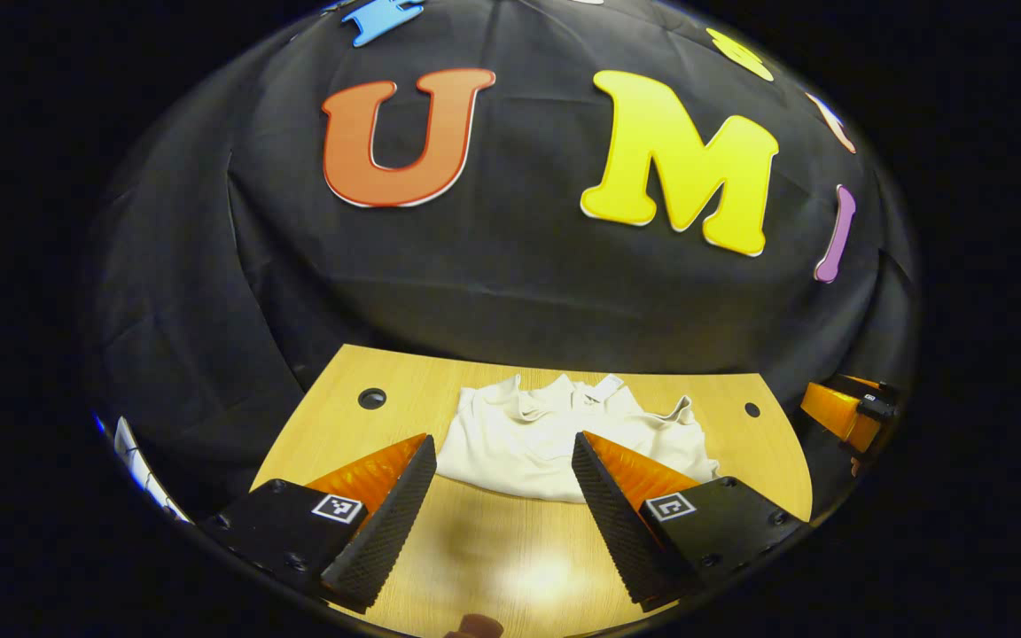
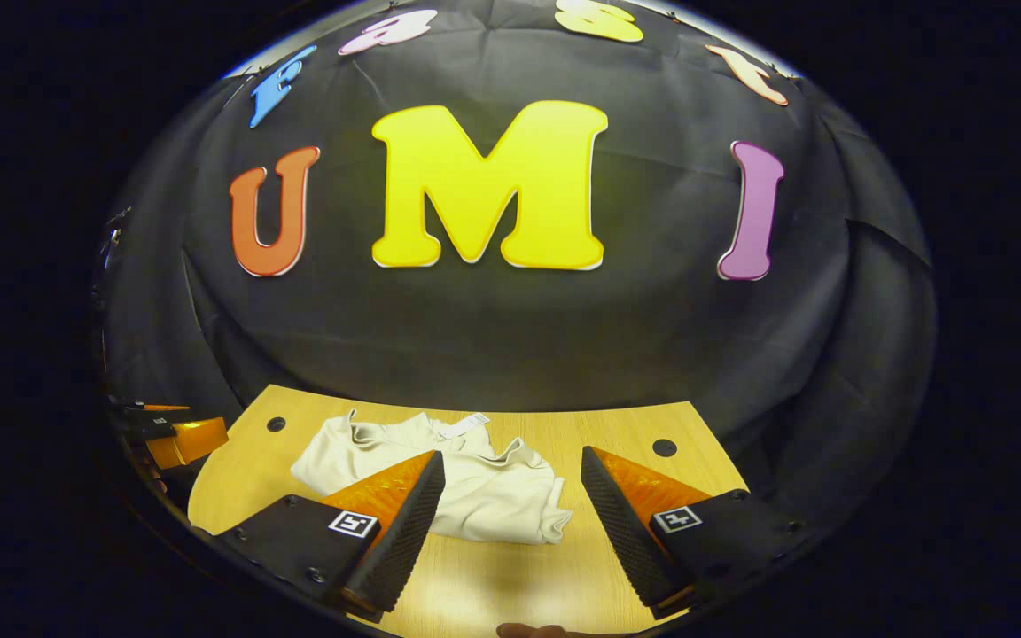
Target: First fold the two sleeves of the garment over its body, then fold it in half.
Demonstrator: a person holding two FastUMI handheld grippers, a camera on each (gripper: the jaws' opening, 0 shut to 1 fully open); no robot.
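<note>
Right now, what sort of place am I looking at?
Probably a recording booth: a black cloth wall backs a wooden table, a cream garment lies on it, and both claws hover open.

Left gripper view from above the bench (image 1: 510, 567) near edge, facing the wall, right gripper view alongside, both sharing the cream garment (image 1: 564, 434).

We see a light wooden table (image 1: 510, 549) with a curved outline, its grain running across the top. Two round dark holes (image 1: 371, 398) sit near its far corners, one on each side. Behind it hangs the booth's black cloth wall (image 1: 510, 292), creased and draped down to the table's far edge. A bright patch of light glares on the near tabletop.
</note>
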